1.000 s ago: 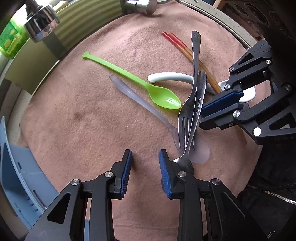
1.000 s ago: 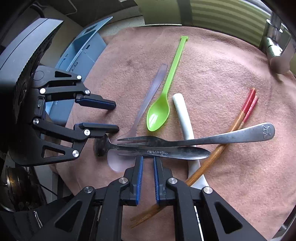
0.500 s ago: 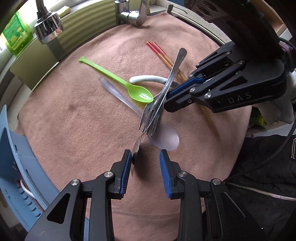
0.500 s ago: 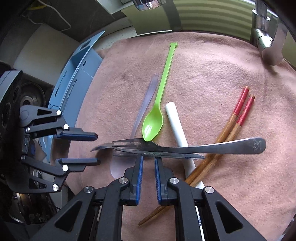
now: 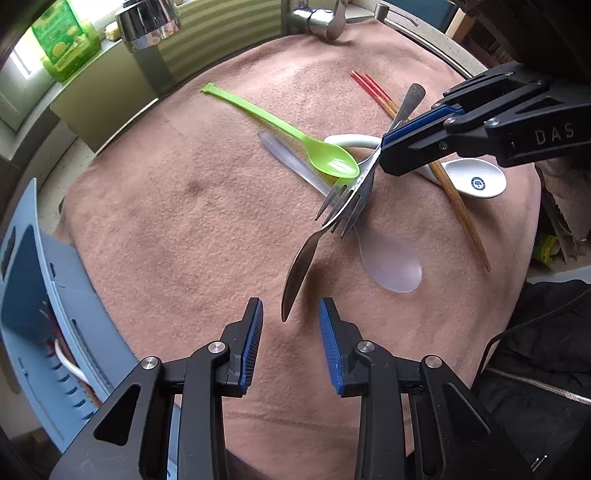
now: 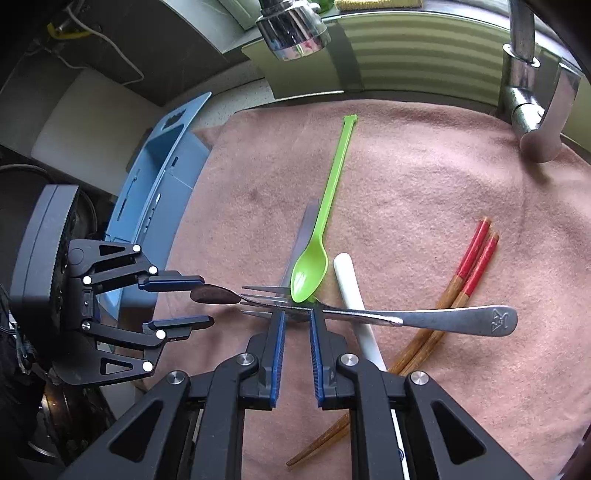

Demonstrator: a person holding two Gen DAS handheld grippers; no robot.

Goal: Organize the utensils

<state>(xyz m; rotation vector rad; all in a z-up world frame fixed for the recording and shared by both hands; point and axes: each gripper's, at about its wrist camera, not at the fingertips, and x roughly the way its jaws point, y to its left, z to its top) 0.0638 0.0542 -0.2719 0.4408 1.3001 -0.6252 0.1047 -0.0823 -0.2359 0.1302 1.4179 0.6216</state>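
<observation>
two grippers meet over a brown cloth [image 5: 155, 206]: the left gripper [image 5: 290, 343], fingers spread wide and holding nothing, faces a metal spoon's [image 5: 299, 264] bowl tip just ahead of its gap; the right gripper [image 6: 296, 325] pinches spoon and fork [image 6: 436, 317] together, lifted above the green spoon [image 6: 325, 229], white spoon [image 5: 476, 181] and chopsticks [image 6: 469, 273].

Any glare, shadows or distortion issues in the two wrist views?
Left wrist: strong fisheye curvature, dark corners; soft shadow on the cloth under the lifted metal spoon. Right wrist: bright glare on the faucet head, highlights along the fork; both views sharp.
</observation>
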